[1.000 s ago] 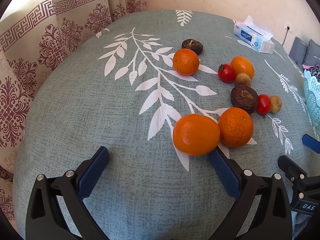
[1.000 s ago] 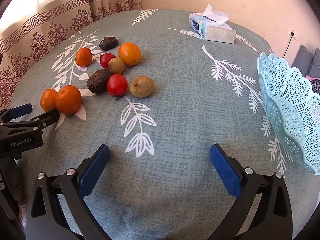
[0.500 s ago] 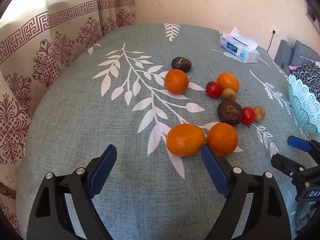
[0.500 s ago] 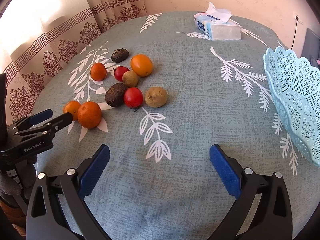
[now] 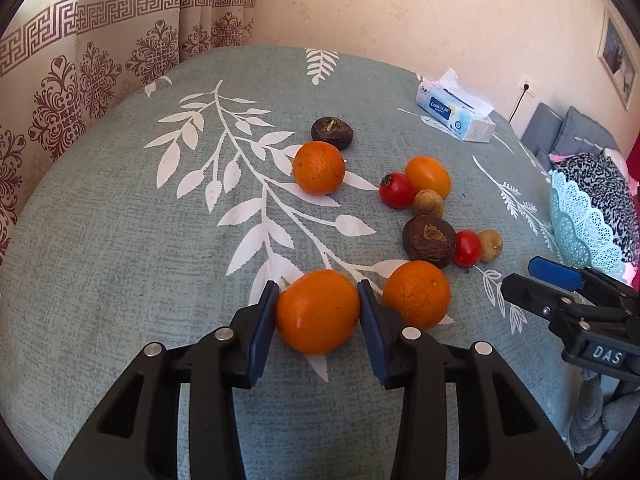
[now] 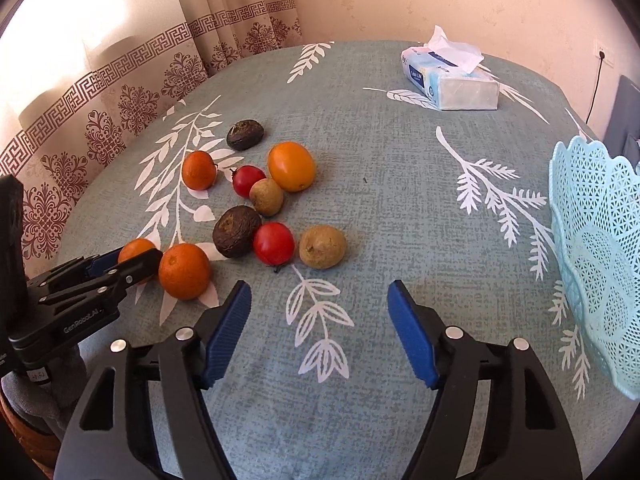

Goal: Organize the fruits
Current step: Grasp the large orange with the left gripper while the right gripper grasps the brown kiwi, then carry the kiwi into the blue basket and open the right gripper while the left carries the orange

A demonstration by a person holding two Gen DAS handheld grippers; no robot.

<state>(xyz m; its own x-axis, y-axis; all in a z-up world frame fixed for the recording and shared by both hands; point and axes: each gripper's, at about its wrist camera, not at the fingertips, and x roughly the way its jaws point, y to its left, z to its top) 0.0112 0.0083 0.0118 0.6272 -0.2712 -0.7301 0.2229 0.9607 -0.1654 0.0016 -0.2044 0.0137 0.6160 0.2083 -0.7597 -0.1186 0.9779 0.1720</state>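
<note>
1. The left gripper [image 5: 318, 312] clamps a round orange mandarin [image 5: 317, 311] on the near table; its long axis runs left-right.
2. The right gripper [image 6: 319, 330] stands spread apart, holding nothing.
3. The white tissue pack [image 5: 456, 112], far right, has writing too blurred to read.

My left gripper [image 5: 318, 312] shows two black plastic arms with triangular cut-outs, each tipped with a ribbed blue pad [image 5: 261, 332]. Silver round screws [image 5: 224, 334] sit at the joints, two per arm. My right gripper [image 6: 319, 334] is built the same: black frame, blue ridged pads [image 6: 412, 340], shiny screw heads [image 6: 454, 333]. From the right wrist view, white "GenRobot.AI" lettering [image 6: 82, 322] runs along the left gripper's black side. From the left wrist view, the right gripper's body carries a small plate reading "DAS" [image 5: 607, 354].
</note>
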